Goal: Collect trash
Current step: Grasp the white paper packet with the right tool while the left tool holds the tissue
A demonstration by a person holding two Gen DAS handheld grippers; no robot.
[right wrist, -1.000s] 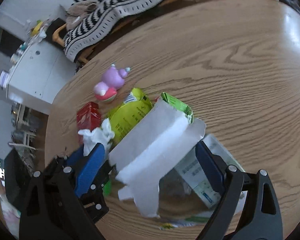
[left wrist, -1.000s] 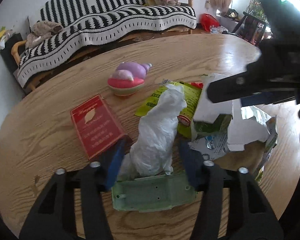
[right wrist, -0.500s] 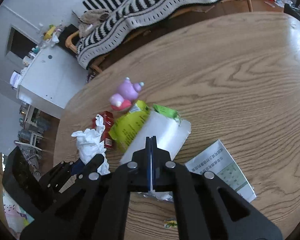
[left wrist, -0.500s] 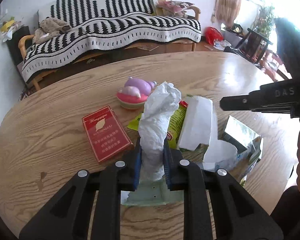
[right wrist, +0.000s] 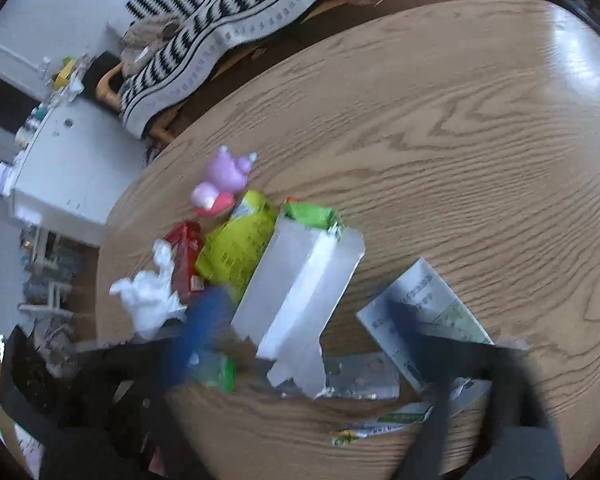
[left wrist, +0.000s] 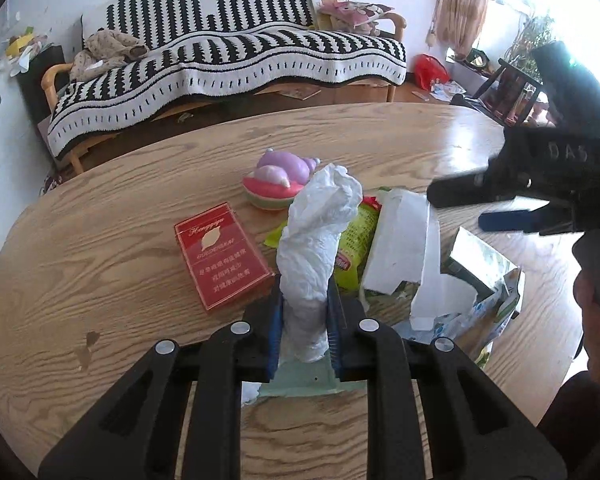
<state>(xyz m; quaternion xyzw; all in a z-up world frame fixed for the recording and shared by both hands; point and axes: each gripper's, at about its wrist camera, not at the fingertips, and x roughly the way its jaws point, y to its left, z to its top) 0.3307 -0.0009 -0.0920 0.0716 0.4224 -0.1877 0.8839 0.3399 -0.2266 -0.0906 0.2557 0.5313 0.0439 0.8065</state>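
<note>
My left gripper [left wrist: 303, 324] is shut on a crumpled white tissue [left wrist: 316, 248], held upright over a pale green plastic piece [left wrist: 300, 380]; the tissue also shows in the right wrist view [right wrist: 152, 300]. A white torn carton [left wrist: 400, 248] [right wrist: 300, 292], a yellow-green snack bag [left wrist: 354, 240] [right wrist: 236, 256] and a printed box [left wrist: 484, 276] [right wrist: 424, 304] lie in a pile. My right gripper [right wrist: 300, 320] is blurred, with jaws spread wide on either side of the carton; it reaches in from the right in the left wrist view [left wrist: 500, 204].
A red cigarette pack [left wrist: 220, 256] and a purple-pink toy [left wrist: 280, 180] lie on the round wooden table [left wrist: 100, 240]. A striped sofa [left wrist: 228, 52] stands behind the table. A white cabinet [right wrist: 60, 168] stands off the table's left edge.
My right gripper has gone from shut to wide open and dropped toward the carton. My left gripper stays shut on the tissue, lifted slightly since it closed.
</note>
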